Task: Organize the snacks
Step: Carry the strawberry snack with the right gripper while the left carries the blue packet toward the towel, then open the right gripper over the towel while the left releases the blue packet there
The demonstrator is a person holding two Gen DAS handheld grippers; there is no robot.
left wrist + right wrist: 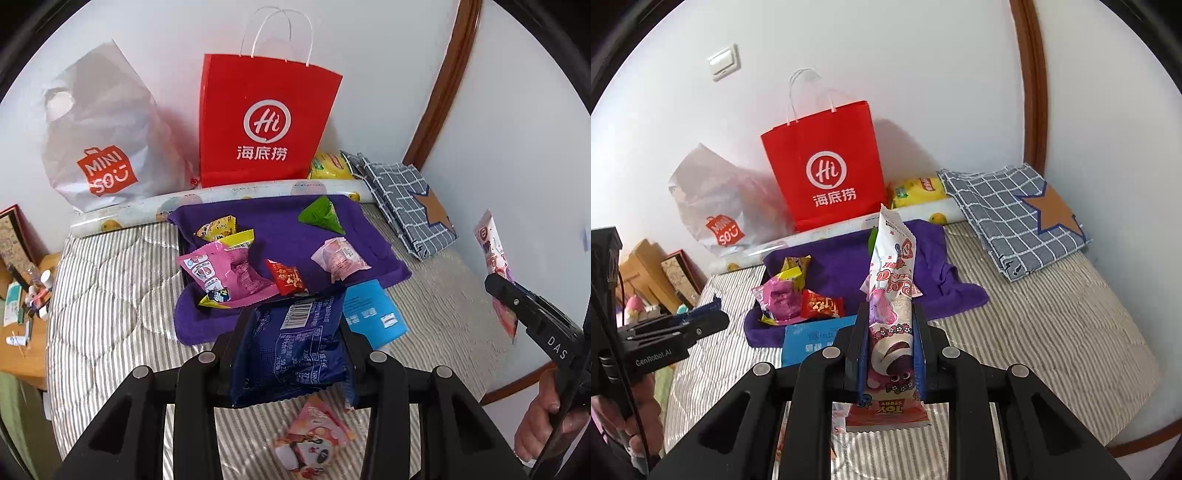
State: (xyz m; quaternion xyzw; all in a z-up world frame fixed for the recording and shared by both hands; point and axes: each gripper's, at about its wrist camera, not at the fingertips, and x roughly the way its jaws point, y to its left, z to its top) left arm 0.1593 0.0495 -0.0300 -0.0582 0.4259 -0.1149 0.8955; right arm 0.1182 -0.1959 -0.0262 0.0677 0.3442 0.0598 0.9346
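Left gripper (pixel 291 354) is pinching a dark blue snack packet (pixel 295 343), held up off the bed w/ barcode side showing; right gripper (pixel 890 350) is pinching a tall pink-and-white Toy Story packet (pixel 890 295), upright, also lifted clear of the bed. So both are loaded at once, looks like mid-carry, pick-up done, drop-off not yet. Next move, I'd guess: swing each packet far-ward to wherever the snacks get sorted, prob. the purple cloth (pixel 280 221) or one of the bags, then spread the jaws w/o snagging the crinkly wrappers; which place is meant I can't tell. Just beyond the grippers a blue card (pixel 373 314) lies on the striped bed (pixel 110 288), touching the cloth's near edge. On the cloth: a big pink packet (pixel 229 275) near-left, a small red one (pixel 286 277) beside it, a pale pink one (pixel 338 258) to the right, a green triangular one (pixel 321 216) far right, yellow ones (pixel 221 230) far left. One more pink packet (pixel 314 439) lies on the bed, near side, below the left gripper. Against the far wall stand a red paper bag (pixel 266 118) and, left of it, a white Miniso bag (pixel 99 140); insides of both hidden. A yellow packet (pixel 328 166) sits right of the red bag, next to a folded checked cloth (pixel 402 199).
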